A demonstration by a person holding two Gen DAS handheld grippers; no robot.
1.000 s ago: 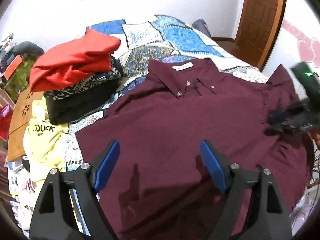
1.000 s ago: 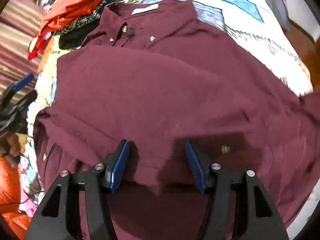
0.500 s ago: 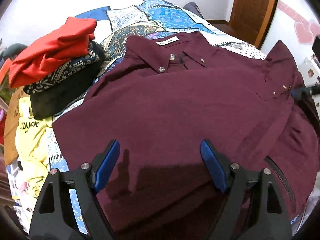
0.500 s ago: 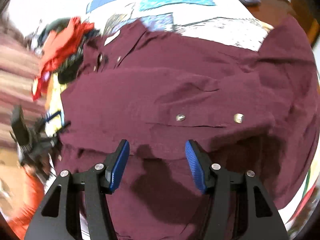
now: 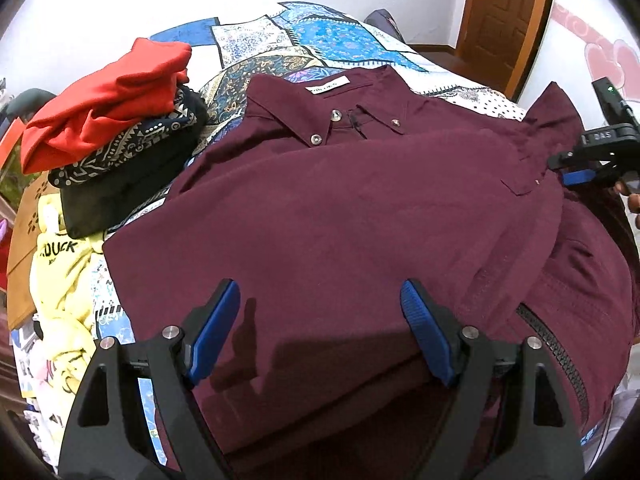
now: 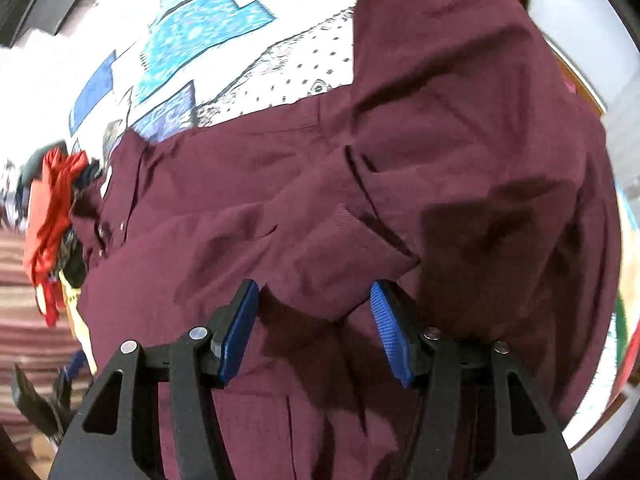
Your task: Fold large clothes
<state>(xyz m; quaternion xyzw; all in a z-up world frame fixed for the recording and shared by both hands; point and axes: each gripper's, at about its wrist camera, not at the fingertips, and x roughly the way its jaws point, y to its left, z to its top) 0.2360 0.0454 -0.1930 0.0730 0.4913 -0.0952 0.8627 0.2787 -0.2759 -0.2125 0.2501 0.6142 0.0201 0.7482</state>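
Since the earlier frames my view has slid toward me over the maroon shirt (image 5: 340,216), a smooth woven button-down lying collar-up across the centre of the frame on the patchwork bed (image 5: 320,40), and the sleeve cuff (image 6: 360,240) has come to lie folded over its body in the right wrist view. My left gripper (image 5: 320,332) hovers over the lower hem with its ribbed blue fingers (image 5: 216,328) wide apart, and my right gripper (image 6: 314,332) likewise gapes around the cuff's edge, gripping nothing. At upper left sits a folded stack topped by a red garment (image 5: 108,96) beside a crumpled yellow shirt (image 5: 60,280).
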